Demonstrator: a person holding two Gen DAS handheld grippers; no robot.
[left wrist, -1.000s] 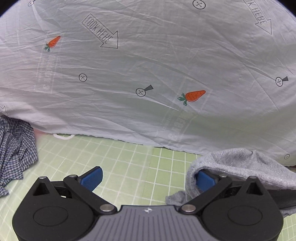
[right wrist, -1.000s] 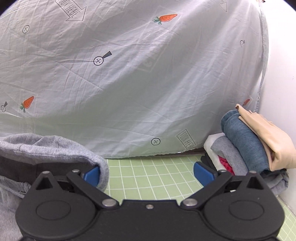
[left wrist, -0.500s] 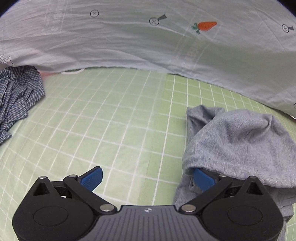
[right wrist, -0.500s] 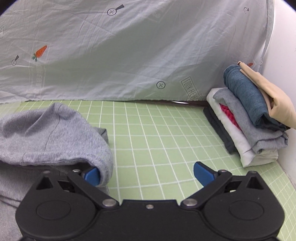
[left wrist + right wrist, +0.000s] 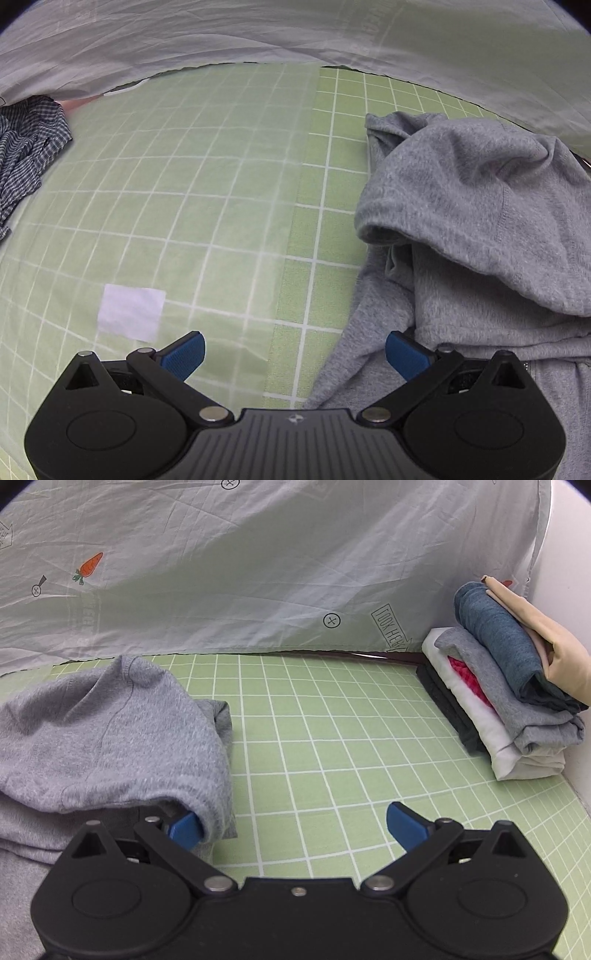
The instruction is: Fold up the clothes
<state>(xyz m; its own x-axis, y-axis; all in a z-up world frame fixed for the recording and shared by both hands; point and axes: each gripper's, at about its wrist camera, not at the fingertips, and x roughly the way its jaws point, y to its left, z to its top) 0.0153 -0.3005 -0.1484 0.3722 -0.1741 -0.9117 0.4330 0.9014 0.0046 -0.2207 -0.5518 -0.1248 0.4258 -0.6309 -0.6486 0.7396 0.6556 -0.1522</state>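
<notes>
A grey sweatshirt (image 5: 472,229) lies crumpled on the green grid mat (image 5: 184,206), at the right of the left wrist view and at the left of the right wrist view (image 5: 103,731). My left gripper (image 5: 295,350) is open, its right finger touching the cloth's edge. My right gripper (image 5: 295,825) is open, with a fold of the sweatshirt draped over its left finger (image 5: 186,827). Neither pinches the cloth.
A stack of folded clothes (image 5: 509,701) stands at the mat's far right by a white wall. A checked shirt (image 5: 26,155) lies bunched at the far left. A pale printed sheet (image 5: 258,561) hangs behind. A white paper label (image 5: 131,312) lies on the mat.
Both grippers have tilted down toward the mat and lowered. The sweatshirt has come down with them and now rests on the mat. Both stayed open.
</notes>
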